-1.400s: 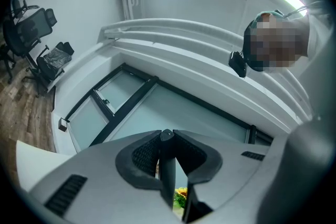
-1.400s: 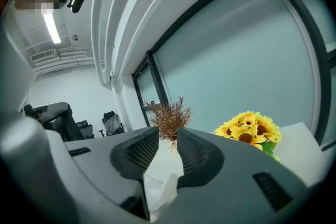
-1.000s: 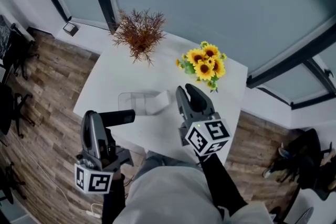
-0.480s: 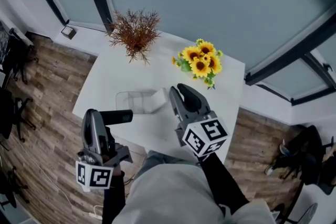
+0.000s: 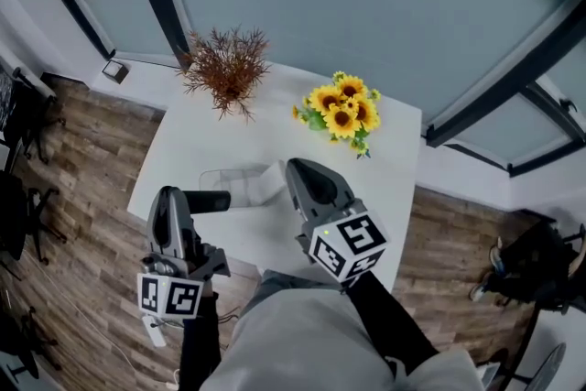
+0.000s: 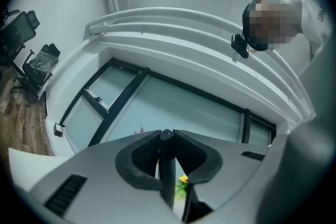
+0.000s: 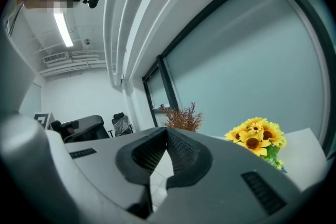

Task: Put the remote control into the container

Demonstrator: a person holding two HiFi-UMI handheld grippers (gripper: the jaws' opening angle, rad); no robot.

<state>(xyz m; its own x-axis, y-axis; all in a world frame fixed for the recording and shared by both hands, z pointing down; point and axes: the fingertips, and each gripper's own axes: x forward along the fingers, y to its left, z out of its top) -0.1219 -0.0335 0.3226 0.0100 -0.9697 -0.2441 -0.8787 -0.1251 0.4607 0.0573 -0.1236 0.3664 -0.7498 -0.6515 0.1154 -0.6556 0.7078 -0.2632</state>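
The tabletop (image 5: 197, 146) is looked down on steeply from head height. Both gripper views are pitched upward from low, near positions toward the glazed wall (image 5: 366, 5). The sunflowers (image 5: 341, 114) are shared by the head and right gripper views, and seemingly glimpsed in the left gripper view.

The clear, shallow plastic container (image 5: 222, 179) on the white table (image 5: 183, 137) is faint and hard to outline. Its right end and a white boxy object (image 5: 271, 179) beside it are partly covered by the right gripper (image 5: 295, 169). One end of the black bar-shaped remote control (image 5: 211, 201) is hidden inside the closed left gripper (image 5: 169, 197). Its buttons are too small to see.
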